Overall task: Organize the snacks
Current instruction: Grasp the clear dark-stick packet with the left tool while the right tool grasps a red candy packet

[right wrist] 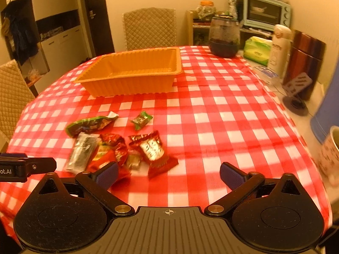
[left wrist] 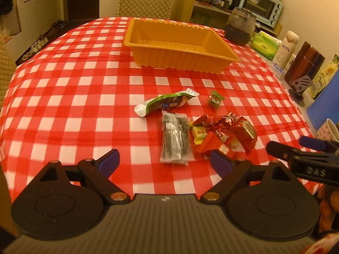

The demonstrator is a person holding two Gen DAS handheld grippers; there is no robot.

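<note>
Left wrist view: left gripper (left wrist: 164, 162) jaws wide, nothing between, above checked tabletop (left wrist: 63, 105); snack pile (left wrist: 222, 134) and clear packet (left wrist: 175, 141) just ahead. Right wrist view: right gripper (right wrist: 168, 174) jaws wide, empty. Orange tray (left wrist: 180, 44) empty, well beyond snacks.

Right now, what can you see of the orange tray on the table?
The orange tray is a deep rectangular tub, seemingly thin moulded plastic, with ribbed, fluted walls and a flat flared rim. It stands upright and looks empty, on the far part of the red-and-white checked tablecloth, beyond the snack pile. Nothing but the cloth touches it; neither gripper is near it.
</note>
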